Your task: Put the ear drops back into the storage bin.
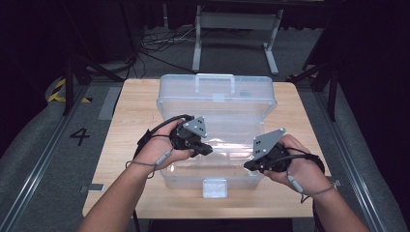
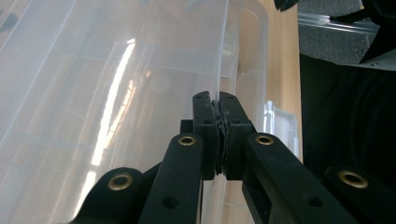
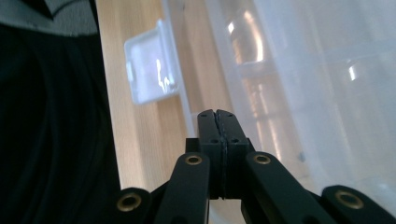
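A large clear plastic box (image 1: 186, 175) stands on the wooden table (image 1: 130, 125), its lid (image 1: 217, 94) tipped up at the back, handle on top. My left gripper (image 1: 205, 149) reaches in over the box's left side. In the left gripper view, my left gripper (image 2: 219, 100) is shut on a thin clear plastic edge (image 2: 223, 51) of the box, which runs straight into the pads. My right gripper (image 1: 247, 166) hovers at the front right corner. In the right gripper view, my right gripper (image 3: 216, 114) is shut with nothing between the jaws. The box's rim passes just left of them.
A white latch flap (image 1: 214, 187) hangs at the middle of the box's front wall, near the table's front edge; the same latch flap (image 3: 149, 70) lies flat on the wood. Behind the table are a metal stand (image 1: 237, 29) and floor cables (image 1: 154, 46). Rails run along both sides.
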A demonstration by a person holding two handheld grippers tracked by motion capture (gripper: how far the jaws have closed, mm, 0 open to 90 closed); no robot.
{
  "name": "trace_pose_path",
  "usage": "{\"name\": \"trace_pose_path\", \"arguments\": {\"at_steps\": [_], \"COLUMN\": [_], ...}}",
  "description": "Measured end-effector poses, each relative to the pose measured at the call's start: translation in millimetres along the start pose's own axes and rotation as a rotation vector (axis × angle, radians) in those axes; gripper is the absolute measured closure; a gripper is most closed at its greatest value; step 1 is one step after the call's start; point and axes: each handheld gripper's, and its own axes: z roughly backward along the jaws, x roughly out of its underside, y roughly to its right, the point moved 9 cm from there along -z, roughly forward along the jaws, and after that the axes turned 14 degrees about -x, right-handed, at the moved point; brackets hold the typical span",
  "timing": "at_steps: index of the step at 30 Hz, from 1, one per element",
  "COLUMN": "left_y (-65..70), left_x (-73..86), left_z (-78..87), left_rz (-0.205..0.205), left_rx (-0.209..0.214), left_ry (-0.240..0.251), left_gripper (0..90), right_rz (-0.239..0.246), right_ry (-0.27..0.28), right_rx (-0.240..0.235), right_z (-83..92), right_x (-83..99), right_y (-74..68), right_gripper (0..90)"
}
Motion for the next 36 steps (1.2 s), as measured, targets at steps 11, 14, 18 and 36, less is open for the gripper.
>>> {"name": "trace_pose_path", "arguments": {"at_steps": [11, 14, 18, 36], "left_y": [2.7, 3.3, 3.5, 6.7], "left_x": [1.9, 1.7, 2.2, 4.2], "left_z": [-0.5, -0.8, -0.6, -0.3], "left_rz": [-0.001, -0.004, -0.003, -0.008], "left_rx": [-0.002, -0.007, -0.015, -0.03], "left_ry": [-0.003, 0.001, 0.001, -0.009], "left_gripper": [87.4, 87.4, 87.3, 86.9], "right_rz": [-0.088, -0.136, -0.205, -0.313], "right_ry": [0.251, 0.351, 0.466, 0.673], "right_rx": [0.088, 0.136, 0.181, 0.258], "right_z": [28.4, 41.5, 54.7, 76.6], "right_x": [-4.7, -3.0, 3.4, 14.9], "right_y": [15.5, 24.5, 36.6, 59.6], "right_gripper": [90.0, 90.0, 90.0, 90.0]}}
